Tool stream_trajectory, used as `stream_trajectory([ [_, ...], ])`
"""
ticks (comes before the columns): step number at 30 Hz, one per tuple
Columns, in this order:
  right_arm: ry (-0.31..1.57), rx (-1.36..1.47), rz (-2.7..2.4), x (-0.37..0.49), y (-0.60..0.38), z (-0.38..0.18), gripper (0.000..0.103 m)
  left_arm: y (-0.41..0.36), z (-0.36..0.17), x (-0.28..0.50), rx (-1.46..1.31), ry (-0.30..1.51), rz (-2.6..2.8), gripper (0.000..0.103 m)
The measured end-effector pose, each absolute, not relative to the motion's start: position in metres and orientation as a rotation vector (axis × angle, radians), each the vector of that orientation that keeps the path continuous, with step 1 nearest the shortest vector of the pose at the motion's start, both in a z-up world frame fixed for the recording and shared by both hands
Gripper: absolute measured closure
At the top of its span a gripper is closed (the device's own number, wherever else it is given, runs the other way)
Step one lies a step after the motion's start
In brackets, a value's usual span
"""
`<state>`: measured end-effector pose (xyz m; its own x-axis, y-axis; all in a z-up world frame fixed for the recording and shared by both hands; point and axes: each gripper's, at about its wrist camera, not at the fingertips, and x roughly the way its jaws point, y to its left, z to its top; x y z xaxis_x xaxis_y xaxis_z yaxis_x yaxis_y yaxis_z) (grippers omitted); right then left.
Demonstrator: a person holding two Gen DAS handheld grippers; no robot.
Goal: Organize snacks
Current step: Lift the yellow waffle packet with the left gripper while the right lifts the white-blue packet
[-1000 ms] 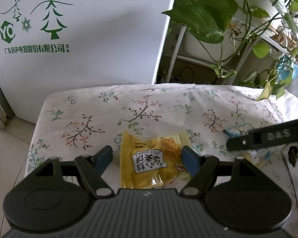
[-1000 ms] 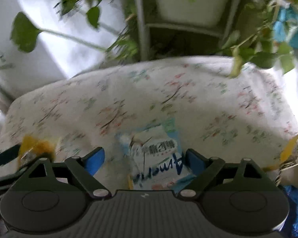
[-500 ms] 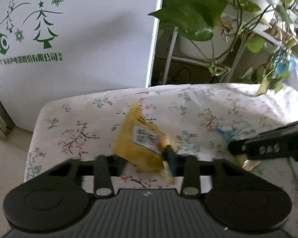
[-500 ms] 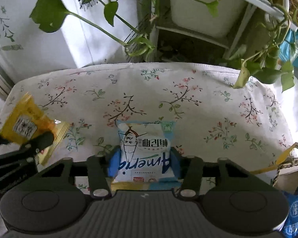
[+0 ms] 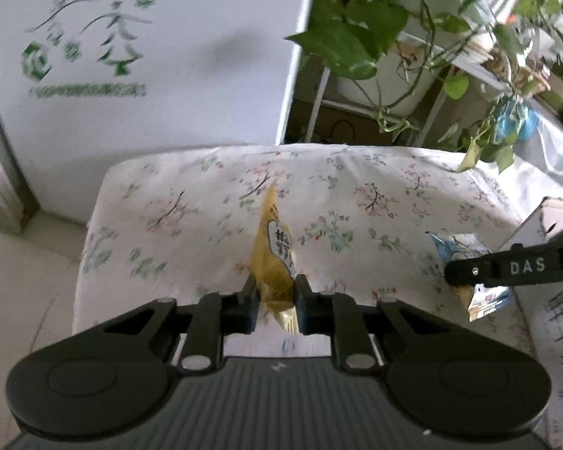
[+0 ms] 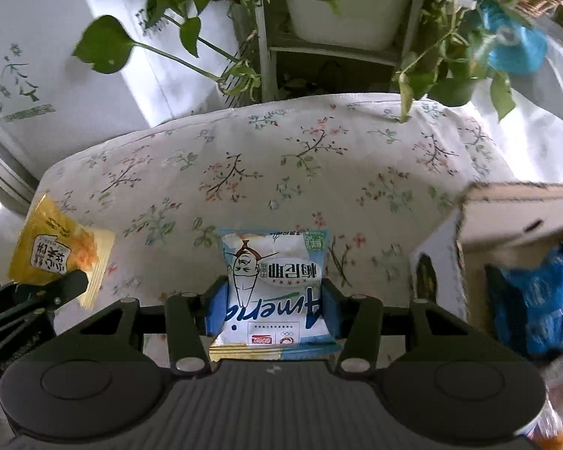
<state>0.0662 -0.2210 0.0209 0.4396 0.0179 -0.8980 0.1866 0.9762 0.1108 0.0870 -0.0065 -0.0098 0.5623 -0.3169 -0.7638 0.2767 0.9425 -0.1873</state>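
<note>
- Left wrist view: the left gripper (image 5: 275, 302) was seen clamped on the yellow snack packet (image 5: 273, 258), which was pinched edge-on between the pads and stood up above the floral tablecloth (image 5: 191, 202).
- A second earlier that packet had been lying flat on the cloth between wide-open jaws; the jaws have just been closing, and the packet was now gripped and raised clear of the cloth.
- Right wrist view: the right gripper (image 6: 272, 305) was seen grasping the blue-and-white snack packet (image 6: 276, 285) across its width, the blue pads pressed against both side edges.
- That packet, too, had been lying loose between open jaws a second before; the jaws have just been closing on it, and it was now held above the cloth.
- The cloth, as far as either view showed it, was left bare of snacks, so both pick-ups could be judged complete.
- A cardboard box (image 6: 514, 221) was now visible at the right edge of the right wrist view, with blue packets (image 6: 533, 300) already inside; it had not been visible in that view a second before.
- The box was judged to be the likely destination, with the right-hand packet nearer to it and the yellow one well apart from it on the far left.
- Slippage of the thinly pinched yellow packet was considered the main risk during carrying.
</note>
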Motion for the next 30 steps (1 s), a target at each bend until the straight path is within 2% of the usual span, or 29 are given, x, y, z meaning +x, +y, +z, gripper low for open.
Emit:
stream_trajectory([
  [9,1.066,0.267,-0.027,0.021,-0.206,0.056,0.046,0.03,-0.011,0.05,-0.146,1.029,-0.299,0.084],
  [11,1.059,0.272,-0.01,0.012,-0.201,0.062,0.046,0.034,-0.013,0.04,-0.145,1.037,-0.29,0.071],
  [13,1.046,0.276,0.013,0.0,-0.195,0.069,0.046,0.037,-0.013,0.035,-0.116,1.036,-0.276,0.047],
  [15,1.033,0.292,0.039,-0.009,-0.193,0.074,0.046,0.04,-0.012,0.033,-0.11,1.023,-0.264,0.033],
  [16,1.032,0.3,0.049,-0.011,-0.193,0.074,0.046,0.042,-0.011,0.033,-0.11,1.015,-0.251,0.03],
  [30,0.996,0.298,0.052,-0.008,-0.19,0.083,0.046,0.046,-0.009,0.046,-0.012,0.979,-0.191,0.022],
])
